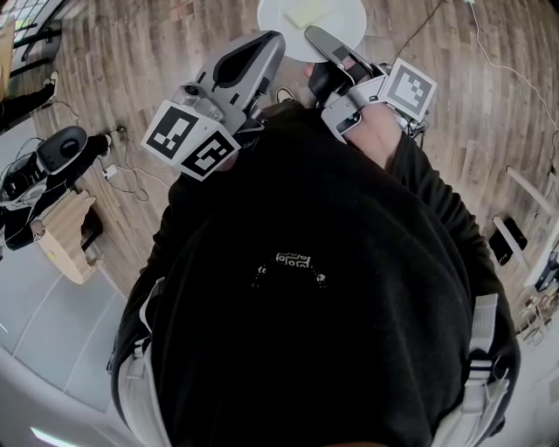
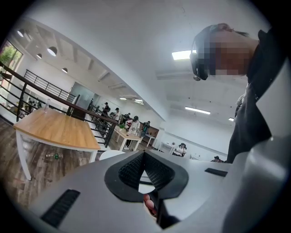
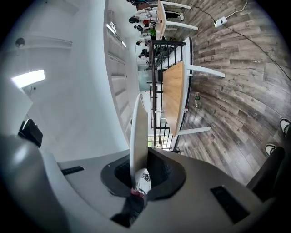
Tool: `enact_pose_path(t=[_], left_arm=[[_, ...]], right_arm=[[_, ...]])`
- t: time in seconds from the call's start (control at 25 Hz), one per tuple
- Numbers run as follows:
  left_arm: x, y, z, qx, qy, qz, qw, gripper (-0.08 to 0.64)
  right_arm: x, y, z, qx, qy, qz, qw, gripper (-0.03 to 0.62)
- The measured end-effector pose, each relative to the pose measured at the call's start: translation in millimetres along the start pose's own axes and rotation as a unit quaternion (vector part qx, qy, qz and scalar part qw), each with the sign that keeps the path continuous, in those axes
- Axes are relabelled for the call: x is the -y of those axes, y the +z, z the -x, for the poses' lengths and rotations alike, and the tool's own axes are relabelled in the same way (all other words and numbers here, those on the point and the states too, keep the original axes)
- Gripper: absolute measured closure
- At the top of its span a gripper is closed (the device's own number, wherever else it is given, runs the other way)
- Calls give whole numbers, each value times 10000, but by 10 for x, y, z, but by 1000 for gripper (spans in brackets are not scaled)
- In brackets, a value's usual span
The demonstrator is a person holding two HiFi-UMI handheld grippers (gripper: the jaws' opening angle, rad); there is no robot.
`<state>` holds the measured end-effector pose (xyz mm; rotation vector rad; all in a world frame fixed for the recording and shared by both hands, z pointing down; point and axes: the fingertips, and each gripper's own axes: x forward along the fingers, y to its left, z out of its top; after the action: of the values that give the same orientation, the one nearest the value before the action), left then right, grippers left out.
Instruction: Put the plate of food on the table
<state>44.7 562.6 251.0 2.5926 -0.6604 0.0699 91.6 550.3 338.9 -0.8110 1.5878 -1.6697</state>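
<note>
- The right gripper point(image 1: 321, 39) has its jaws closed on the rim of the white plate point(image 1: 297, 30). In the right gripper view the plate stands edge-on between the two pads.
- The plate is in the air over the wooden floor point(image 1: 131, 61), in front of the person's body. Some pale yellow food point(image 1: 307, 12) lies on it; I cannot tell what food it is.
- The left gripper point(image 2: 144, 154) has its jaws together and holds nothing. In the head view it hovers just beside the plate, on the left.
- The wooden table point(image 2: 54, 129) with white legs is well apart from the plate.
- I judge the step in hand is the carrying: the plate is gripped but not yet set down.
- The next move calls for bringing the plate over the table top, keeping it level so the food does not slide, lowering it until it rests, and only then opening the jaws.
</note>
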Motion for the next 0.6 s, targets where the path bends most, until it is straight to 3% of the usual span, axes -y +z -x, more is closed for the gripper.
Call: enact_pose_path(t=[0.24,0.6], left_arm=[[158,-30,-71,-14,-18,-44,10000,555],[-261,96,-46,-91,-21,31,10000,554]], right_arm=[[20,38,143,-27,-53,-103,9999,566],[86,93,-262,-80,-206,-83,9997,566]])
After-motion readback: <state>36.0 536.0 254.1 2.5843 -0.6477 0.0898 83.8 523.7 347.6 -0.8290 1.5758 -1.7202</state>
